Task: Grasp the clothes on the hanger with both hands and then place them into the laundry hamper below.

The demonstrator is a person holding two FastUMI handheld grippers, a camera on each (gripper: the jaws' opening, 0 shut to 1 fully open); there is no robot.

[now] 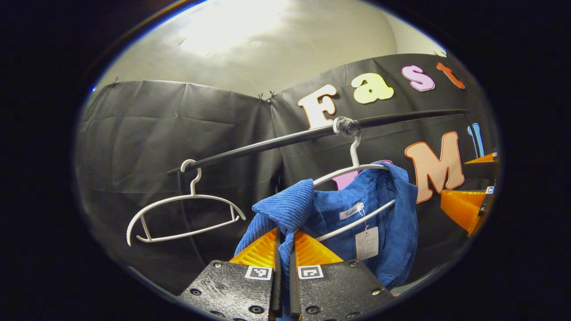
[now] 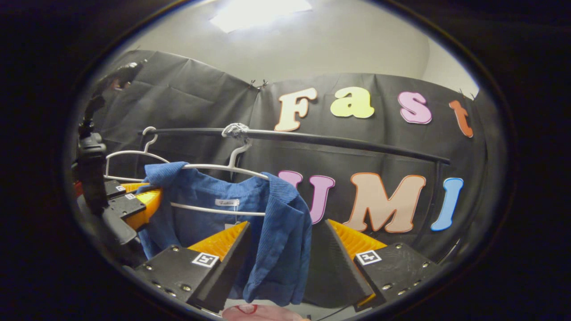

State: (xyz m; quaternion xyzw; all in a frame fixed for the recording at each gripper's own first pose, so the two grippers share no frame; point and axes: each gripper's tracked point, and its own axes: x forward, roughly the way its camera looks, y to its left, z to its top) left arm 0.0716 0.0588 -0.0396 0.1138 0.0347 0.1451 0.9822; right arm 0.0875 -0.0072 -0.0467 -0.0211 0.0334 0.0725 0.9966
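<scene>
The shirt [image 2: 276, 232] hangs at twelve o'clock between the spread right gripper [image 2: 281, 263]; its other shoulder is pinched by the left gripper [image 1: 283, 249].

A: What's around, besides the job?

B: I've got a black rail [image 1: 267, 145] running across the booth, w/ an empty white hanger [image 1: 185, 214] at its left end. Grey ceiling, bright light patch [image 2: 261, 11] up top.

A: Down low?

B: Something pink [image 2: 261, 313] near the bottom edge, can't tell what.
</scene>
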